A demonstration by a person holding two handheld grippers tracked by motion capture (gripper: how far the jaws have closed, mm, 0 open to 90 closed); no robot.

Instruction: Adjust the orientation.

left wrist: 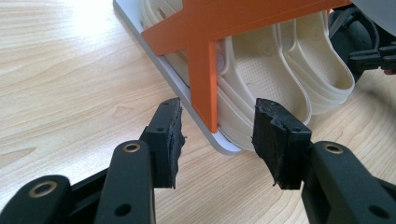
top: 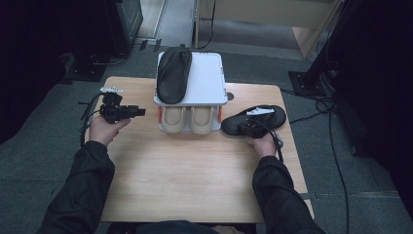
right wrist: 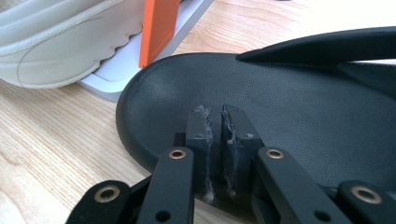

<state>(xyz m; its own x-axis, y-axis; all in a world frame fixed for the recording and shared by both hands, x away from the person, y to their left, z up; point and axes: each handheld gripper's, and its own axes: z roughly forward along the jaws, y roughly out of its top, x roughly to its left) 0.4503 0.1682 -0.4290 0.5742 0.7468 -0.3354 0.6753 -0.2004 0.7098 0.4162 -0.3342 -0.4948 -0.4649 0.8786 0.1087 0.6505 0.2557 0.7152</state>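
The right gripper (right wrist: 215, 122) hides its pinch point: jaws nearly together on the matte black rubber flat sandal's (right wrist: 299, 107) rim; the left gripper (left wrist: 217, 135) gapes empty.

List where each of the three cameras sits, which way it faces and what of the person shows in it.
High view: above the person's side, looking forward and down on the table; both sleeves, the left gripper and the right gripper show.
Left gripper view: on the left gripper, jaws apart, facing the shoe rack and cream slippers.
Right gripper view: on the right gripper, jaws nearly together over the black slipper's edge.
Shared: all three show the rack and cream slippers.
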